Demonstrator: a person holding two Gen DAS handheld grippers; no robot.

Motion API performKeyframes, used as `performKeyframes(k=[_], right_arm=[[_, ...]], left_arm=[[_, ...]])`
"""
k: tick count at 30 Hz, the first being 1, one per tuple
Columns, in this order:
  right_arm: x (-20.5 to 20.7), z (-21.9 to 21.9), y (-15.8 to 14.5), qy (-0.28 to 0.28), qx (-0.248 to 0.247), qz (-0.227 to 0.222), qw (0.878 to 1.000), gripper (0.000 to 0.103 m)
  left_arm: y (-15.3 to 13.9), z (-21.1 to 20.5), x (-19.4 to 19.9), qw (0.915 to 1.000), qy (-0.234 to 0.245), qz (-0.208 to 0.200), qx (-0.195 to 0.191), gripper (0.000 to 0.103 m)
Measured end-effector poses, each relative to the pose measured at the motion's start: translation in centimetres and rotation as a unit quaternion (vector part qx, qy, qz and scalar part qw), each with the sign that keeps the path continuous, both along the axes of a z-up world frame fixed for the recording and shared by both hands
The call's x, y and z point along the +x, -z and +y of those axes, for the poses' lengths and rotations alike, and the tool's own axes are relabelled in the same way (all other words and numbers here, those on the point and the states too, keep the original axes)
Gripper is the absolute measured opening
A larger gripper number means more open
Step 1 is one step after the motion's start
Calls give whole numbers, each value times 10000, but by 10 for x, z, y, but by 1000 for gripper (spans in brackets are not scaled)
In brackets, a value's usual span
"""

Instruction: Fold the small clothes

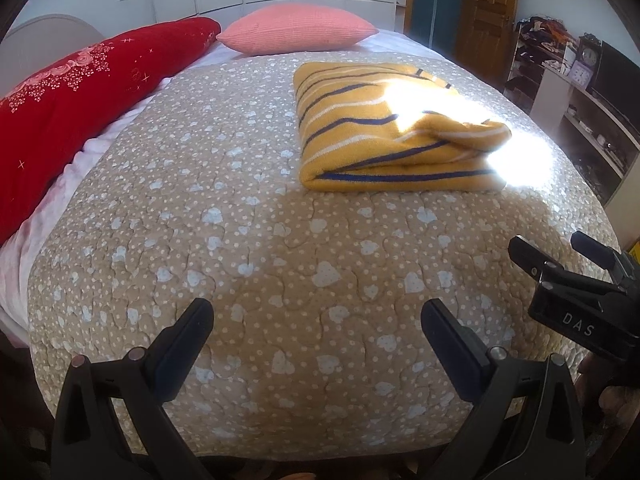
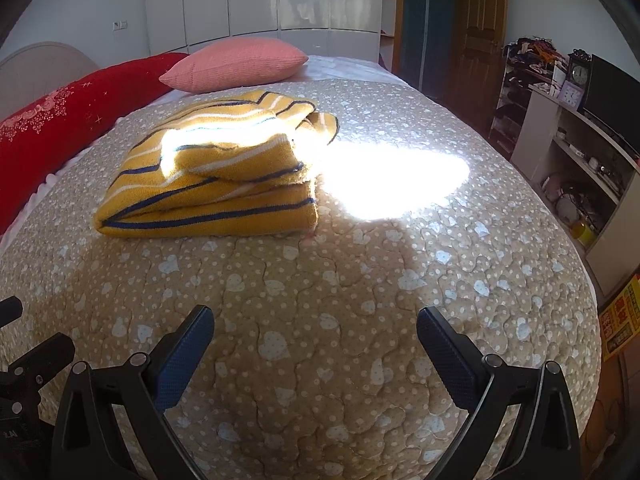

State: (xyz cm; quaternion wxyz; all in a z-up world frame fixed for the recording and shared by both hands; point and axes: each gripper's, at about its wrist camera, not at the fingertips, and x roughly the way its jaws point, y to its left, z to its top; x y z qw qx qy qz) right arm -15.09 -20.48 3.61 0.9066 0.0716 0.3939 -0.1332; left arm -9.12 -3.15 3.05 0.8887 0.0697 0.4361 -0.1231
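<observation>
A yellow knit garment with navy and white stripes (image 1: pixel 384 132) lies folded into a thick rectangle on the beige heart-print quilt (image 1: pixel 248 248), partly in a bright sun patch. It also shows in the right wrist view (image 2: pixel 212 188), left of centre. My left gripper (image 1: pixel 316 320) is open and empty, low over the quilt's near part, well short of the garment. My right gripper (image 2: pixel 314 324) is open and empty, also near the front of the bed. The right gripper shows at the right edge of the left wrist view (image 1: pixel 560 252).
A red quilt roll (image 1: pixel 80 112) and a pink pillow (image 1: pixel 296 28) lie at the head of the bed. Shelves with clocks and clutter (image 2: pixel 576 132) stand to the right of the bed. A wooden door (image 2: pixel 480 32) is at the far right.
</observation>
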Motion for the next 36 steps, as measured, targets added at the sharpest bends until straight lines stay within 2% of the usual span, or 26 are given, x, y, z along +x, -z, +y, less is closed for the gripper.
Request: performKeyframes(k=[36], right_arm=[[-4, 14, 4, -53, 16, -9, 10000, 103]], left_arm=[[9, 10, 3, 9996, -211, 174, -12, 103]])
